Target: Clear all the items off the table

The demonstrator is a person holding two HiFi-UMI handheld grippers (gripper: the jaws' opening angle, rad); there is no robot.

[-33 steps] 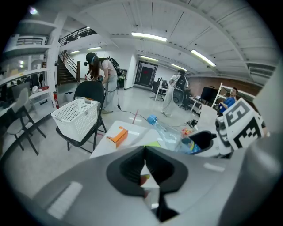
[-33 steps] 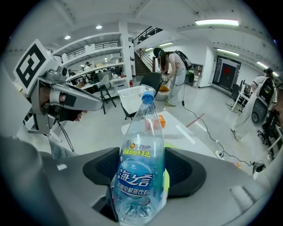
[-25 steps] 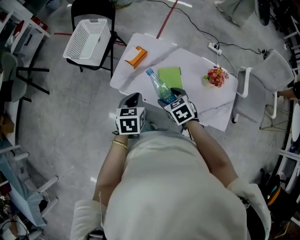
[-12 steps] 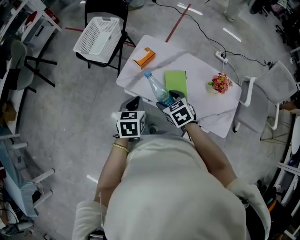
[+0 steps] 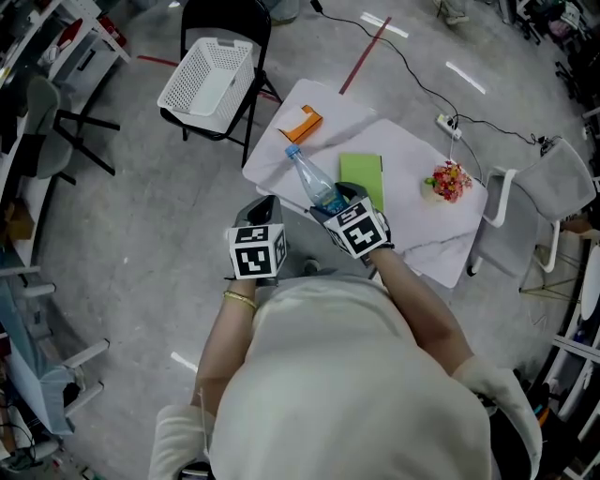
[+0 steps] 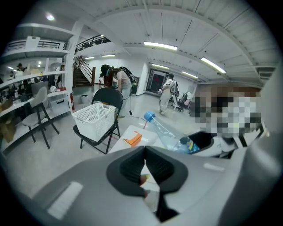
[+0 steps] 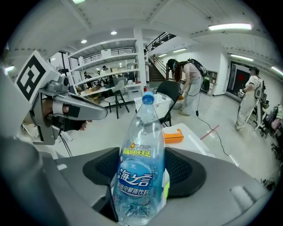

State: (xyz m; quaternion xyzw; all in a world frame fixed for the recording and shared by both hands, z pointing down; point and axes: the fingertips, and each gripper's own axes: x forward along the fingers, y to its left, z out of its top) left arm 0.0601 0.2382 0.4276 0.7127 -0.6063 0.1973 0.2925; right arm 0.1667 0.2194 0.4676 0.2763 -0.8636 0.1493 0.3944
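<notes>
Seen from above, the right gripper (image 5: 339, 199) grips a clear, blue-capped bottle (image 5: 307, 176), tilted over the white worktop (image 5: 408, 211). An orange box (image 5: 304, 123), a green pad (image 5: 362, 176) and a flower bunch (image 5: 448, 181) lie there. The left gripper (image 5: 265, 211) hangs beside its near edge. A white basket (image 5: 208, 80) sits on a black chair (image 5: 225, 19).

The bottle (image 5: 312, 180) was clear with a blue cap and blue label; the box (image 5: 305, 123) was orange, the notebook (image 5: 362, 175) green, the basket (image 5: 208, 82) white
</notes>
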